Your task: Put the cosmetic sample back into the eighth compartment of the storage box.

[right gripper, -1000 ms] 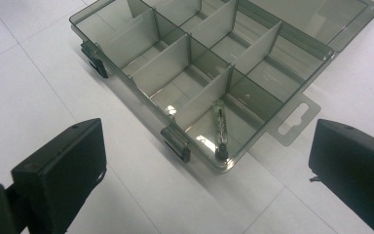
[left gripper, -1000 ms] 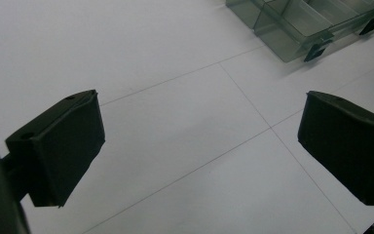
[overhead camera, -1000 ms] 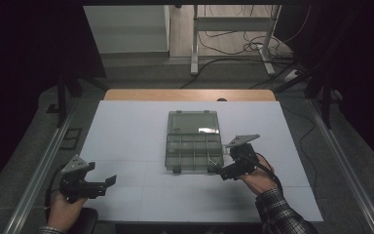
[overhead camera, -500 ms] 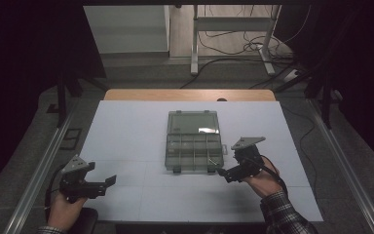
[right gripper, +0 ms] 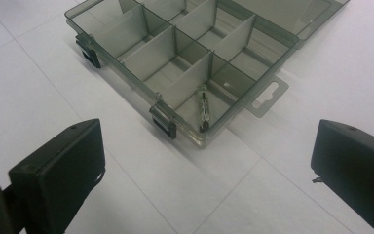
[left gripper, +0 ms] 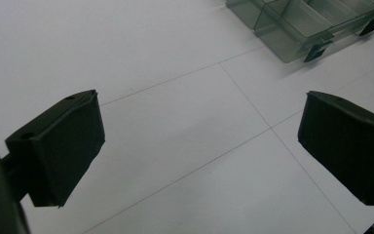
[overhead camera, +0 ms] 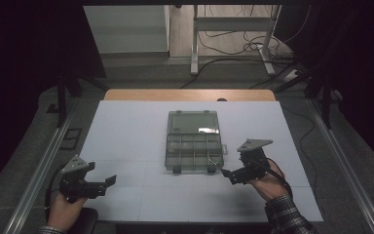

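Clear compartment box (overhead camera: 194,141) lies open mid-table w/ lid flat toward far edge; small metal chain (right gripper: 203,107) in its near-right corner cell. No readable writing. Right gripper (overhead camera: 230,174) just off that corner, jaws wide, empty. Left gripper (overhead camera: 108,182) near front-left corner, jaws wide, empty.

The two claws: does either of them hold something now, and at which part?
Nothing is held. The left claw and the right claw are both open over the white table, apart from the organizer box.
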A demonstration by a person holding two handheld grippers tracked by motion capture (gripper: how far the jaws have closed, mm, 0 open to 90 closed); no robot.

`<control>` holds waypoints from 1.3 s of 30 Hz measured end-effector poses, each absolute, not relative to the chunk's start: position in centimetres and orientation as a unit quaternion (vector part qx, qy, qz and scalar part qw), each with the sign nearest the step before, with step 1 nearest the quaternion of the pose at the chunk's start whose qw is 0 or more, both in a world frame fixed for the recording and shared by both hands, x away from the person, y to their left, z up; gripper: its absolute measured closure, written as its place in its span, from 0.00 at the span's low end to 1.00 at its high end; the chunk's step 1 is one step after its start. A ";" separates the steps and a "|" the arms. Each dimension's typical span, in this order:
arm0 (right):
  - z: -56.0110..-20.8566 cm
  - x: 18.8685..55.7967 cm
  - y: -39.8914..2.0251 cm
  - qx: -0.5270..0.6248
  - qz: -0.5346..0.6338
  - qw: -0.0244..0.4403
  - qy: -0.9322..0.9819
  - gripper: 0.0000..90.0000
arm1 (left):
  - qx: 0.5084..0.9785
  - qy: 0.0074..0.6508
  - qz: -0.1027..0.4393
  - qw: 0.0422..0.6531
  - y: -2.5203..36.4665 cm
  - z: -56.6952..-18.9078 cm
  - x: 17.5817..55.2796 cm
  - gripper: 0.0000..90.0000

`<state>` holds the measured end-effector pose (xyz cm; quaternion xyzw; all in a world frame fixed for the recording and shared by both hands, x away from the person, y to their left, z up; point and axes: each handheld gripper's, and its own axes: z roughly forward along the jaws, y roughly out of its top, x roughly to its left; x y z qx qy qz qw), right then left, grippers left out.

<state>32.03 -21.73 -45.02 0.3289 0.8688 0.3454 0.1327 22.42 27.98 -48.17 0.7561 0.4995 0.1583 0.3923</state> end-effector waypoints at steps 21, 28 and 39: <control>-45.0 30.9 -23.6 0.336 0.346 0.146 0.864 0.00 | 0.756 0.500 0.158 0.392 28.0 -48.2 22.4 0.04; -45.0 30.6 -24.3 0.342 0.350 0.151 0.859 0.00 | 0.755 0.500 0.158 0.392 28.0 -48.2 22.4 0.04; -44.9 30.1 -25.7 0.354 0.354 0.156 0.851 0.00 | 0.755 0.501 0.159 0.392 28.0 -48.2 22.4 0.04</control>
